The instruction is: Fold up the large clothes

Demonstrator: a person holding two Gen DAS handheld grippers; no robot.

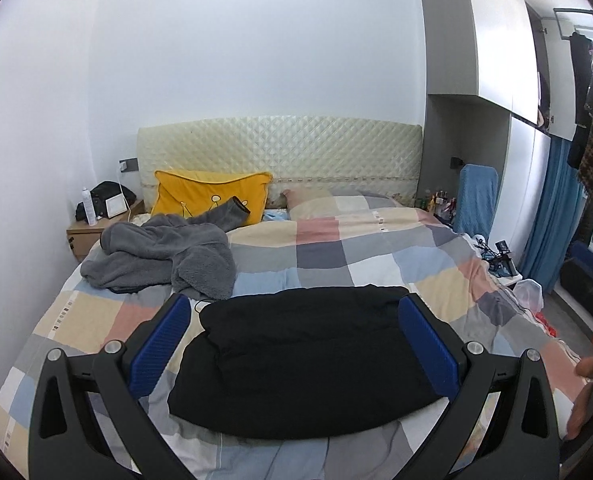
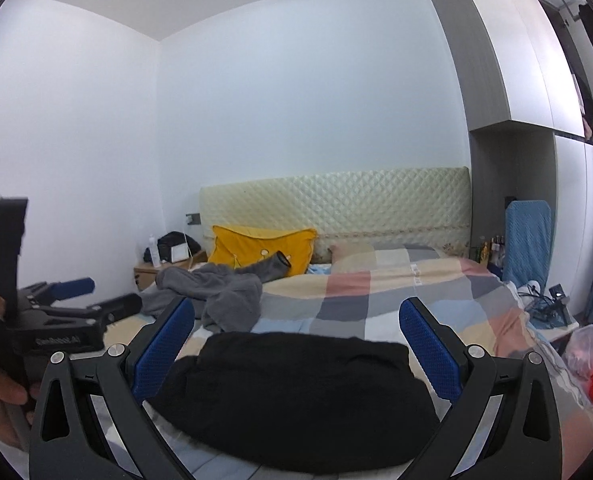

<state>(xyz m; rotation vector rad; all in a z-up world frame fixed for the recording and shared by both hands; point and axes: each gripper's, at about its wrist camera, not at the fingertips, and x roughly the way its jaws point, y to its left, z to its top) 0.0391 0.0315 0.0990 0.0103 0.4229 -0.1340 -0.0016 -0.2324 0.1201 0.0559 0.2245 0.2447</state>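
A black garment (image 1: 304, 360) lies folded into a compact bundle on the checked bed cover (image 1: 336, 252), near the foot of the bed. It also shows in the right wrist view (image 2: 292, 396). My left gripper (image 1: 294, 316) is open and empty, held above the bundle's far edge. My right gripper (image 2: 296, 320) is open and empty, raised above the same bundle. The left gripper (image 2: 96, 296) shows from the side at the left of the right wrist view. A crumpled grey fleece garment (image 1: 164, 256) lies unfolded further up the bed on the left; it also shows in the right wrist view (image 2: 216, 292).
A yellow pillow (image 1: 210, 196) leans on the quilted headboard (image 1: 280, 152). A wooden nightstand (image 1: 86, 234) with a bottle and a bag stands at the left. A blue-covered chair (image 1: 476, 196), cables, bags and a wardrobe (image 1: 496, 40) are on the right.
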